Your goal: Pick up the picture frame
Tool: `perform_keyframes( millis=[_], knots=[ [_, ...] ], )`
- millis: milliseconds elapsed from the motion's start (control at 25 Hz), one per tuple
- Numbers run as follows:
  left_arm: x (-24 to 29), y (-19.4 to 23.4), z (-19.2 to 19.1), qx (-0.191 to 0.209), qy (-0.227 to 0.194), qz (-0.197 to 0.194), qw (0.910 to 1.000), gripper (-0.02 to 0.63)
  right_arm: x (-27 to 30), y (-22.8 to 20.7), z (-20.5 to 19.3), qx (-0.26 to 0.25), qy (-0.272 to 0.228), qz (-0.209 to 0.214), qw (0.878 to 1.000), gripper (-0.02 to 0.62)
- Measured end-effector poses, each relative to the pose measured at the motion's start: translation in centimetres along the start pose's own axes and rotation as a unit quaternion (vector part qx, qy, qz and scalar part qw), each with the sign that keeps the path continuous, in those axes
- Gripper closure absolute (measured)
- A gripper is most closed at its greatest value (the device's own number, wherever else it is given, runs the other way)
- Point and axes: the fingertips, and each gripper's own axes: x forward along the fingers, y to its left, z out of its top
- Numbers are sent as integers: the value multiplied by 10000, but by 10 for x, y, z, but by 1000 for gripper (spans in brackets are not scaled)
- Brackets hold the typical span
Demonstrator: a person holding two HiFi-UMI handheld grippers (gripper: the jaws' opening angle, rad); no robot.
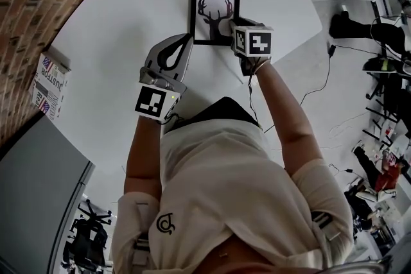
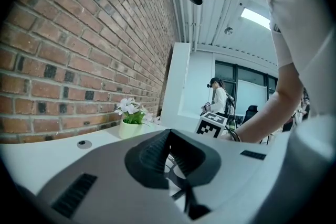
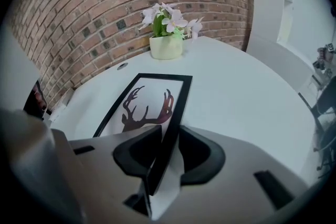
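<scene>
A round white table [image 1: 103, 74] fills the room's corner, with a curved red brick wall [image 3: 94, 2] rising just behind the flower pot [image 3: 166, 45], a pale pot of white blossoms. We see a small round grommet [image 3: 122, 66] in the tabletop near the flower pot, on its wall side. The picture frame [image 3: 152, 102] lies on the table on the near side of the flower pot, apart from it: a thin black border around a white sheet printed with a dark deer's head and branching antlers. We cannot tell whether its near edge has left the surface. From a white shirt, both bare forearms reach toward the flower pot. The right gripper [image 3: 167, 152] comes in low from the side away from the flower pot, its dark pads pressed onto the frame's black side rail. The left gripper [image 1: 187, 42] hangs farther from the flower pot than the frame, its tips drawn together on nothing, close by the frame's corner
</scene>
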Motion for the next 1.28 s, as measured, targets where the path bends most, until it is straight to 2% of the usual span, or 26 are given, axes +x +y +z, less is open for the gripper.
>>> perform_keyframes(
  millis=[440, 880, 1080, 1280],
  knots=[
    [-10, -32, 5, 84, -91, 301, 9995, 594, -6, 2, -11, -156, -45, 121, 9998, 486],
    [-35, -79, -11, -1, -54, 1052, 9944, 594, -20, 5, -35, -797, 110, 404, 9959, 486],
    [-50, -96, -22, -101, -55, 1407, 9900, 594, -27, 6, -52, -1140, 203, 482, 9921, 486],
    [-67, -110, -26, -34, -38, 1810, 9835, 594, -33, 11, -70, -1441, 271, 617, 9873, 486]
  ],
)
